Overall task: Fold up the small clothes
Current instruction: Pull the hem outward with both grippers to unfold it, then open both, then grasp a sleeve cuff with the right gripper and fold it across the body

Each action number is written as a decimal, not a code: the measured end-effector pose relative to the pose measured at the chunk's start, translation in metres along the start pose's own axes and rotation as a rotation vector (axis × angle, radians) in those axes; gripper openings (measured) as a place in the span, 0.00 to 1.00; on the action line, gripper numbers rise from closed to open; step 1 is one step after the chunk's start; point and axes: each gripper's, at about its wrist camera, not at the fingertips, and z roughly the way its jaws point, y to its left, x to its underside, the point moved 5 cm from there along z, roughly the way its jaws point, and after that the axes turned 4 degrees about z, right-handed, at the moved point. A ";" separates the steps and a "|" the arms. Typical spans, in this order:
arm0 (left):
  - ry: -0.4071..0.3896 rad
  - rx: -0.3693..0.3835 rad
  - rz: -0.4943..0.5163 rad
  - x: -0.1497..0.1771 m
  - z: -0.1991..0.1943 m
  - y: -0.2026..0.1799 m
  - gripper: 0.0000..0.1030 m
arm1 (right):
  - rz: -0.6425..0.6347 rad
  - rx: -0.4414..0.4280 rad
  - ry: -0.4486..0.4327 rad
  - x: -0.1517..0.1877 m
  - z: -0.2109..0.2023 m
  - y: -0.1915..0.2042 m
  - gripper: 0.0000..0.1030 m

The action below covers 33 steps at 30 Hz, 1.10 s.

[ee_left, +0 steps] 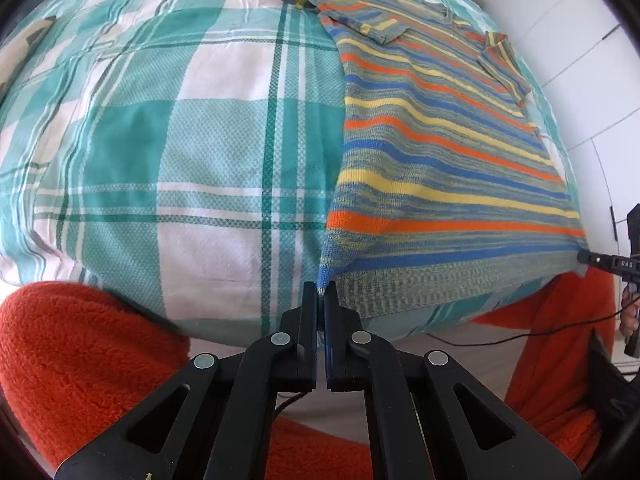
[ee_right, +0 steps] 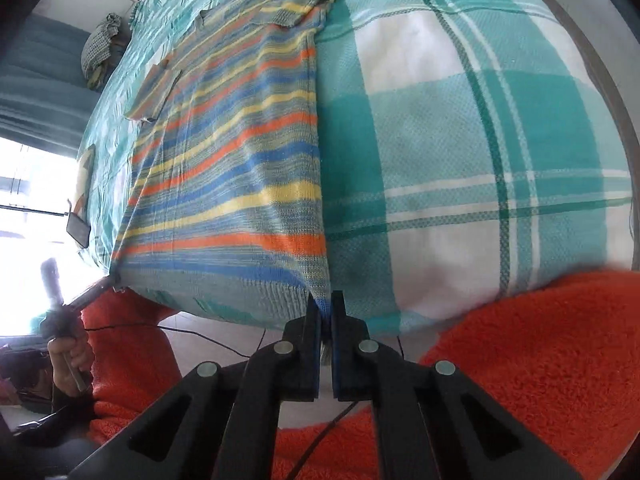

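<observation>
Plaid bedspread [ee_left: 208, 152] bears striped shirt [ee_left: 440, 152], hem corners pinched by left tool [ee_left: 320, 294] and right tool [ee_right: 326, 306].

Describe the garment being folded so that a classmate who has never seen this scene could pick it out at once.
Start from the bed, covered by a teal and white checked sheet. Flat on it lies a small knitted shirt, its two bottom corners pinched at the near edge by the left tongs and right tongs. Its orange, blue and yellow stripes set it apart.
</observation>
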 end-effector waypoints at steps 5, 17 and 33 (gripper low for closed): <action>0.093 -0.126 0.058 0.004 0.044 -0.008 0.00 | 0.001 0.124 0.060 0.002 0.052 -0.007 0.03; 0.160 -0.260 0.092 0.007 0.052 -0.010 0.29 | -0.046 0.244 0.097 0.001 0.073 -0.001 0.35; -0.341 -0.215 0.181 -0.102 0.021 -0.099 0.79 | -0.594 0.257 -0.432 -0.187 -0.018 0.095 0.47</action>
